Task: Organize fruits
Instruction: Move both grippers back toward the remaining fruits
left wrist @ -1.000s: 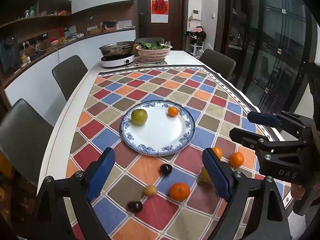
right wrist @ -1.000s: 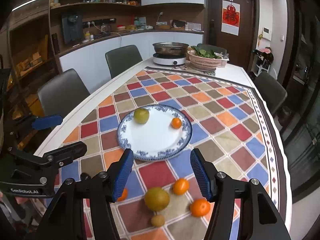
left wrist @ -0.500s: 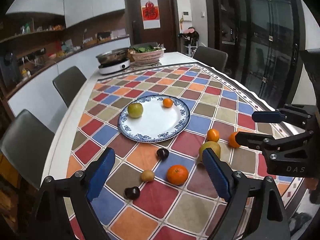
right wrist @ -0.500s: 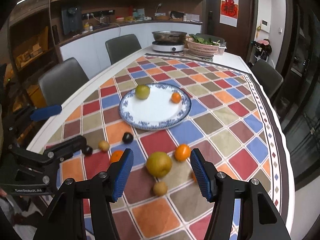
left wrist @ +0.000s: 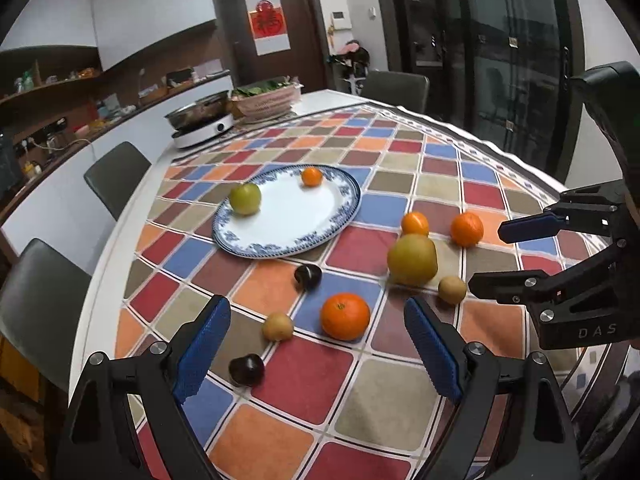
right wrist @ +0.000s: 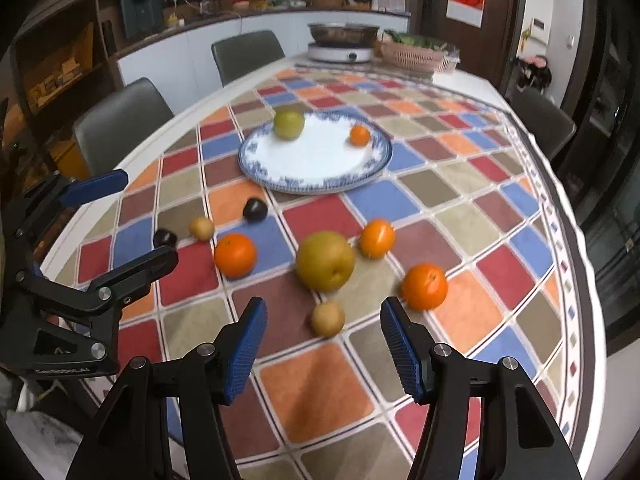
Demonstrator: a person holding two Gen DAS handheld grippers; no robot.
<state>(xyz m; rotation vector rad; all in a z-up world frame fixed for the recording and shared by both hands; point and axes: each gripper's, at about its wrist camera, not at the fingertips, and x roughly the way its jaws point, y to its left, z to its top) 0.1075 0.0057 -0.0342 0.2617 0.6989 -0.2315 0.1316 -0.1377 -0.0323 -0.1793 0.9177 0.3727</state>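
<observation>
Fruit lies loose across the checked cloth [left wrist: 304,384], near of the blue-rimmed plate [left wrist: 344,216], which already carries a green apple [left wrist: 245,199] and a small mandarin [left wrist: 311,176]. My left gripper [left wrist: 316,340] stands wide open and empty above an orange [left wrist: 345,316] and a small brown fruit [left wrist: 277,325]. My right gripper [right wrist: 323,344] is about half open, also empty, with another small brown fruit [right wrist: 328,318] just beyond its jaws and a big pear [right wrist: 325,261] farther on.

I judge the oranges firm and slightly springy, with pebbled skin that should grip well; I would pinch them across the widest part. The pear looks heavy and smooth, so the jaws must open wider and close gently at its belly. The dark plums [left wrist: 308,276] look soft and bruisable. All are round and could roll off the pads.
</observation>
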